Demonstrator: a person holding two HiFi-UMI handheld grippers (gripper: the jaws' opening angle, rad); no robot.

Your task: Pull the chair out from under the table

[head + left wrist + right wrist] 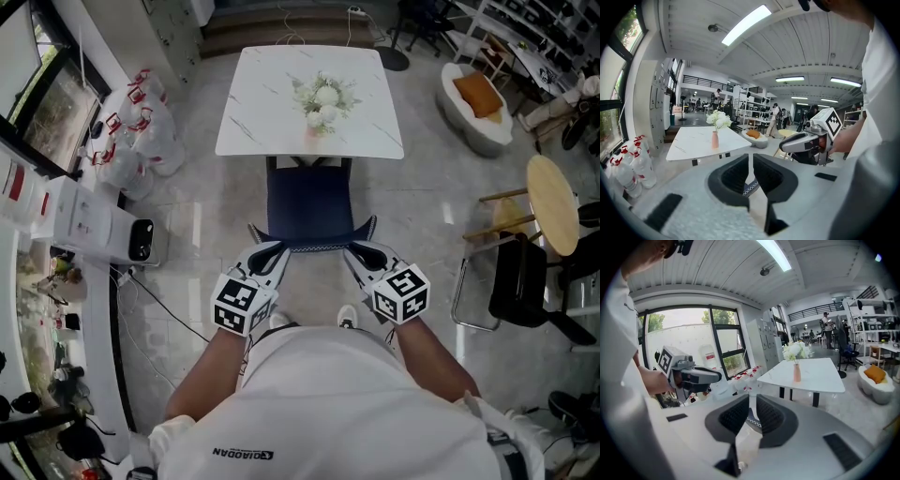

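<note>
A dark blue chair (309,211) stands partly out from under the white marble-look table (272,103), its back towards me. My left gripper (273,255) is at the left top corner of the chair back and my right gripper (360,254) at the right top corner. In the left gripper view the left gripper (751,174) stands slightly open, the patterned trim (751,187) of the chair back in the narrow gap. In the right gripper view the right gripper (752,412) is likewise slightly open around the trim (753,421). A vase of white flowers (322,101) stands on the table.
Packs of water bottles (136,131) and white boxes (98,220) line the left wall. A round wooden stool (551,202) and a black chair (520,281) stand to the right. A white seat with an orange cushion (478,103) sits at the far right. My feet (347,317) are just behind the chair.
</note>
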